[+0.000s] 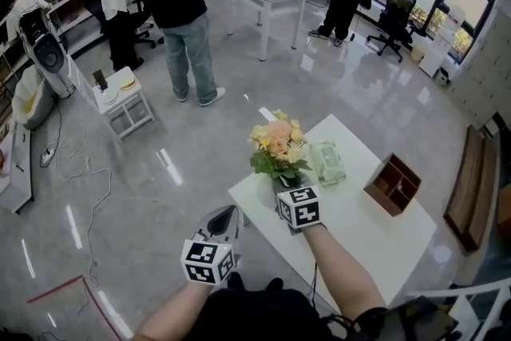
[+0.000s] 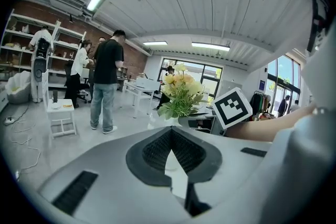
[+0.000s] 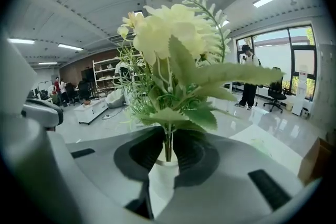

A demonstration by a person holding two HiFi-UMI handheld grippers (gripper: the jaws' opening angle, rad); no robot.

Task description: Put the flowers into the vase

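At the left, the left gripper (image 1: 229, 213), a smooth grey plastic shell with ribbed black pads and a black-and-white marker cube, hangs over the glossy grey floor (image 1: 152, 172) just off the edge of the matte white rectangular table (image 1: 367, 239). Its jaws taper to a point with the tips together and nothing between them.

Near the table's left corner stands the bunch of peach and cream artificial flowers (image 1: 278, 141) with serrated green leaves (soft, cloth-like petals). Their thin green stems drop into the round mouth of the smooth white vase (image 3: 167, 169).

The right gripper (image 3: 167, 148) reaches in at the neck of the vase. Its jaws stand slightly apart with the stems between the pads, which do not visibly press on them.

Further right lie a pale green translucent box (image 1: 326, 164) and a brown wooden compartment box (image 1: 393, 184).
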